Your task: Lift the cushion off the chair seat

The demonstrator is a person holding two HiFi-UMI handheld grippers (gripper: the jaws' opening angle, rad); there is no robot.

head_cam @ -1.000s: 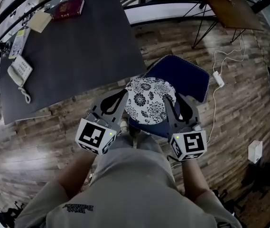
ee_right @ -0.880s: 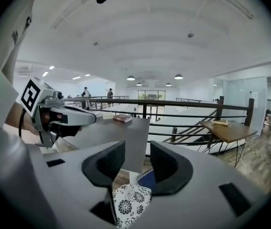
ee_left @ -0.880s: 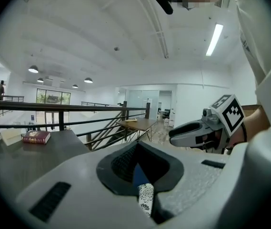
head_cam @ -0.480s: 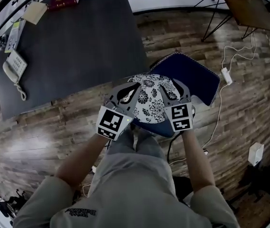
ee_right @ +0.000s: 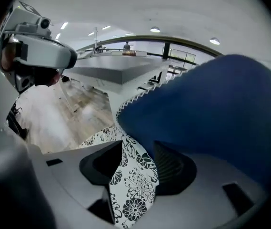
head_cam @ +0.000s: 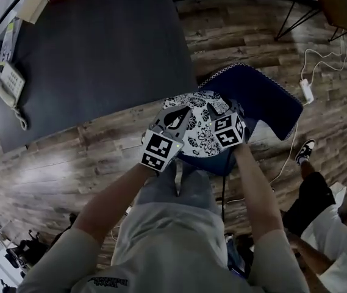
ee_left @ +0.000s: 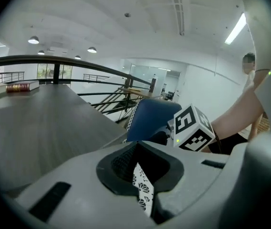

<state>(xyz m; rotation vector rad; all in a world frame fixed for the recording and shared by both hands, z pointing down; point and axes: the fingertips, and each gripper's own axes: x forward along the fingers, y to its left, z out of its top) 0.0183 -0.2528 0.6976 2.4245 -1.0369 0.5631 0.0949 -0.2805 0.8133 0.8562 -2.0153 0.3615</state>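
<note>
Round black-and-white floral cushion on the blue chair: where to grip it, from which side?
Pinch the thin rim of the round floral cushion, left and right, from the open front: it lies flat, and the blue chair backrest likely blocks the far side.

Grey left claw (head_cam: pixel 179 110), grey right claw (head_cam: pixel 221 105), black-white marker cubes (head_cam: pixel 159 152), beige short-sleeved shirt (head_cam: pixel 161 249)
</note>
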